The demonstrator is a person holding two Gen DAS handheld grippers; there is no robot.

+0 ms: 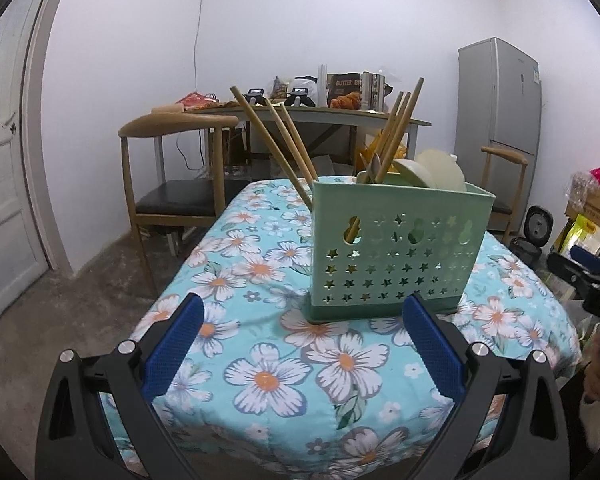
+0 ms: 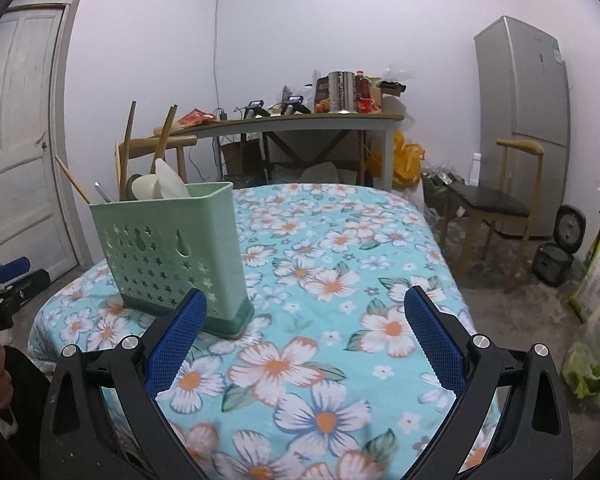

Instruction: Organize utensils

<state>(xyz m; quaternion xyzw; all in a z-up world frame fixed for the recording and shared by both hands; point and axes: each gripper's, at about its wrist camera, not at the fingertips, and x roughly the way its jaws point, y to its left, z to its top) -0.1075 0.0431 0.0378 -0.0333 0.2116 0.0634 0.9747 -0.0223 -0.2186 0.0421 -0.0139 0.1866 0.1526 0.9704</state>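
A pale green utensil holder (image 1: 396,248) with star-shaped holes stands upright on the floral tablecloth (image 1: 268,360). Wooden chopsticks (image 1: 284,148) lean out of its left side, more chopsticks (image 1: 400,128) rise on the right, and cream spoons (image 1: 432,172) sit beside them. My left gripper (image 1: 302,312) is open just short of the holder, empty. In the right wrist view the holder (image 2: 172,252) stands to the left, with spoons (image 2: 160,186) and chopsticks (image 2: 164,136) in it. My right gripper (image 2: 306,308) is open and empty, its left finger (image 2: 180,336) close to the holder's base.
A wooden chair (image 1: 180,176) stands behind the table on the left, another chair (image 2: 496,204) on the right. A cluttered desk (image 2: 300,120) lines the back wall beside a grey fridge (image 2: 524,120). Bags (image 2: 596,280) and a black cooker (image 2: 552,264) lie on the floor at right.
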